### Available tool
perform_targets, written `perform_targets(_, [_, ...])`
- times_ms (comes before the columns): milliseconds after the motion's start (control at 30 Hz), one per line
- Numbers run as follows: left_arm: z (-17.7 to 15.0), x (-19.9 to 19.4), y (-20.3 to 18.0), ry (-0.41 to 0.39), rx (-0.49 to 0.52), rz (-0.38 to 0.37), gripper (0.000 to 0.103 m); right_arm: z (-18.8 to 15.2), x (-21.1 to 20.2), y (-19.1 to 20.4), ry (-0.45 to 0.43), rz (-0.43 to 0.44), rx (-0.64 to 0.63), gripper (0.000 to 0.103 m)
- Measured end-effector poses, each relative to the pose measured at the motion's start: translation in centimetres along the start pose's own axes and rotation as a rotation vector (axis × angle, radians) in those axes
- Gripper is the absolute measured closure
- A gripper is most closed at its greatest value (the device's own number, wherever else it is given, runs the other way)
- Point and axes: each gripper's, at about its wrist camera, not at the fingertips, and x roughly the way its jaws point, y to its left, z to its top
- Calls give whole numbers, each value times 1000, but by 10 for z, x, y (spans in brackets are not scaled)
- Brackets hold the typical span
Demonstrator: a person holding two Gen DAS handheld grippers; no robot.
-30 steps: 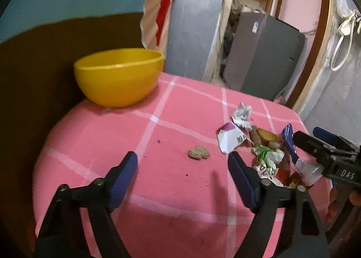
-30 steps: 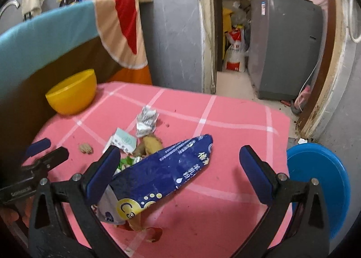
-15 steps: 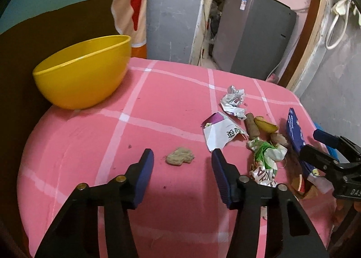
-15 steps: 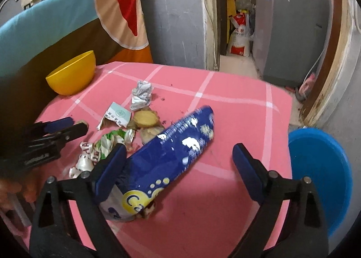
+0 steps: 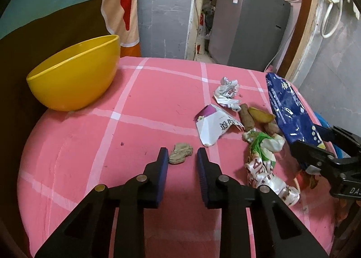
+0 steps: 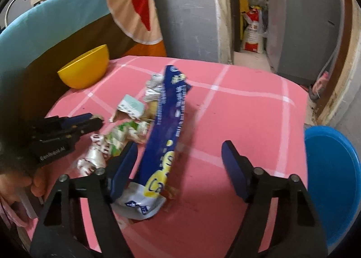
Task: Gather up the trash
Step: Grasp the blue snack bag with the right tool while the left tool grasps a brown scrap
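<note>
Closing its jaws, the left gripper (image 5: 182,155) brackets a small crumpled brown scrap (image 5: 180,152) lying flat on the pink checked cloth of the tabletop (image 5: 140,99); the pads do not yet press it. Bare cloth stretches leftward to the smooth yellow plastic bowl (image 5: 74,77) near the rounded edge. The right gripper (image 6: 179,156) is also closing, its jaws wide around a long glossy blue foil packet (image 6: 167,127), left pad beside it. Crinkled wrappers (image 5: 262,156) cluster between the grippers.
</note>
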Motion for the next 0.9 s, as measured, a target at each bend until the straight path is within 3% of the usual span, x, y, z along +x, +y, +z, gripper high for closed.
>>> perform_targets(100, [0, 1, -1, 4, 9, -2, 83, 2, 4, 8, 3, 21, -22, 37])
perform_targets(200, [1, 2, -2, 8, 9, -8, 91, 4, 6, 14, -4, 23, -38, 50])
perform_targets(267, [2, 3, -1, 11, 8, -15, 92, 3, 7, 16, -9, 27, -36, 65])
perform_targets(333, [2, 3, -1, 10, 7, -19, 93, 2, 6, 15, -17, 31, -30, 71])
perform_targets(733, [-6, -10, -5, -14, -3, -51, 93, -4, -5, 14, -62, 53, -9, 81])
perform_targets(900, [-8, -18, -11, -36, -5, -59, 93, -6, -9, 16, -79, 55, -21, 91])
